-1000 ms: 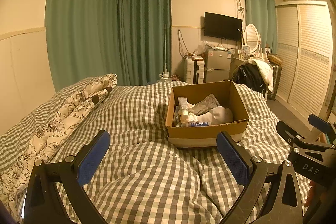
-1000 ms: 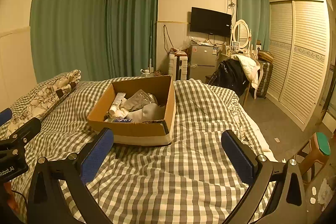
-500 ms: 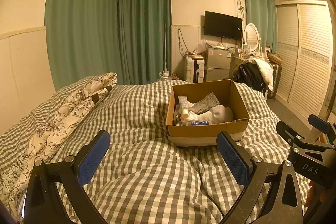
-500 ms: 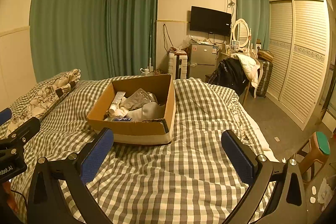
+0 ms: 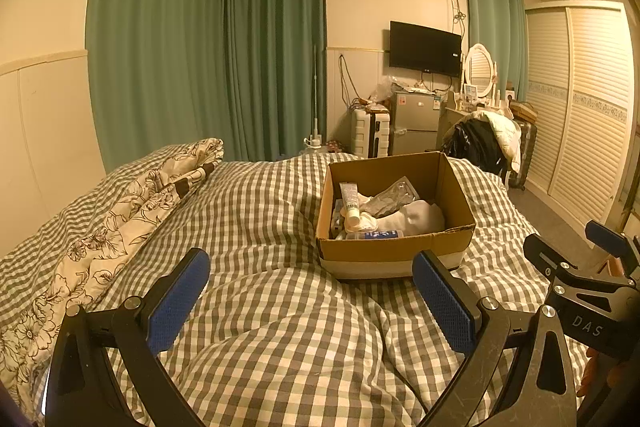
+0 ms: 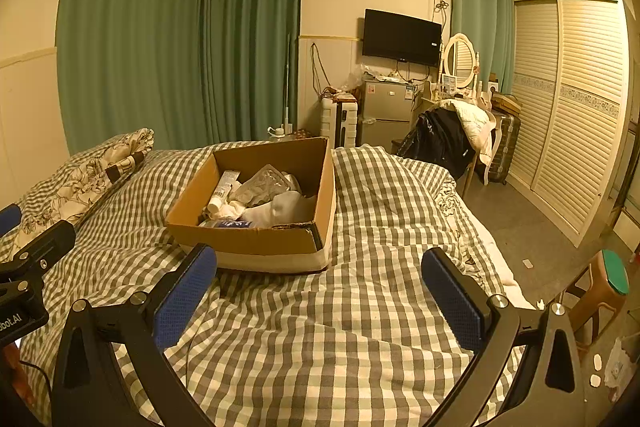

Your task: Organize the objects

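An open cardboard box point(image 5: 394, 251) stands on the checked bed cover; it also shows in the right wrist view point(image 6: 256, 239). Inside lie a white tube point(image 5: 350, 201), a clear plastic packet point(image 5: 394, 193), white cloth point(image 5: 420, 217) and a small blue-labelled item point(image 5: 378, 235). My left gripper point(image 5: 312, 301) is open and empty, held above the cover just short of the box. My right gripper point(image 6: 320, 295) is open and empty, near the box's front right corner. The right gripper shows at the right edge of the left wrist view point(image 5: 592, 291).
A floral pillow point(image 5: 132, 203) lies at the bed's left. Beyond the bed stand a suitcase point(image 5: 370, 133), a small fridge point(image 5: 414, 123), a chair with clothes point(image 6: 452, 135) and a louvred wardrobe point(image 6: 572, 107). A green-topped stool point(image 6: 600, 287) stands on the floor at right.
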Demonstrator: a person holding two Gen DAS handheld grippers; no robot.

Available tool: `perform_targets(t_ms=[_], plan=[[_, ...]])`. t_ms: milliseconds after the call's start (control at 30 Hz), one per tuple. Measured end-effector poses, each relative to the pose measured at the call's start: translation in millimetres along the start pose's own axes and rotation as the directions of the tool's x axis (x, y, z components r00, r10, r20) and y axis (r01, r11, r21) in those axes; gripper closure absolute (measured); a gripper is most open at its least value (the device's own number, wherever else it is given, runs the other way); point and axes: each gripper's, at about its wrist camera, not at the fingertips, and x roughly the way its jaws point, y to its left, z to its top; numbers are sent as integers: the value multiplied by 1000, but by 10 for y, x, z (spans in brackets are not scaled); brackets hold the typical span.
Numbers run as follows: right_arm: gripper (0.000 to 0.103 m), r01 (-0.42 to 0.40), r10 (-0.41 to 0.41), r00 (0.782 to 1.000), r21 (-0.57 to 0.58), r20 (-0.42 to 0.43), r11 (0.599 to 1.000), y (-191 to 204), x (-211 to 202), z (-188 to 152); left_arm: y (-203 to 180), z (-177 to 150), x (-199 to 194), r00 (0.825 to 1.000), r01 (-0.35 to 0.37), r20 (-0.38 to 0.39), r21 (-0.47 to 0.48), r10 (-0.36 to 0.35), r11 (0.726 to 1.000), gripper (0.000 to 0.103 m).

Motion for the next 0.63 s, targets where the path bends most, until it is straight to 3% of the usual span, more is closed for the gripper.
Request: perform_targets(t_ms=[633], plan=[[0, -4, 4, 1000, -3, -2, 1000, 6, -4, -2, 29, -7, -19, 1000, 14, 2, -28, -14, 1000, 0]])
